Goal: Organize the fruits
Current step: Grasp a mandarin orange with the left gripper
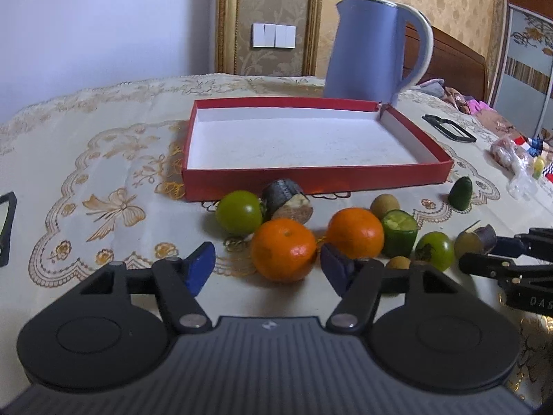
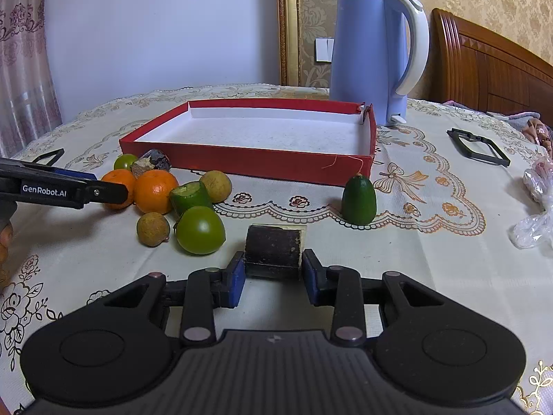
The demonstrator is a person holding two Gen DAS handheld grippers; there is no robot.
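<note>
Right hand-held gripper [image 2: 273, 273] brackets the dark cut piece [image 2: 274, 247] on the worktop [image 2: 397, 263], pads apparently touching; squeeze evenly, then lift toward the red tray [image 2: 249, 162]; left hand-held gripper [image 1: 266, 266] gapes before the near tangerine [image 1: 283, 249].

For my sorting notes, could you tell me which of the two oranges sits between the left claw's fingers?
The left orange, nearest the left claw, framed by its open fingers; the other orange lies beyond the right finger.

We read "GenRobot.AI" in white letters on the black finger of the left gripper [image 2: 98, 186] at the left edge of the right wrist view, and the cut-off letters "D A S" on the right gripper [image 1: 490, 250] at the right edge of the left wrist view.
</note>
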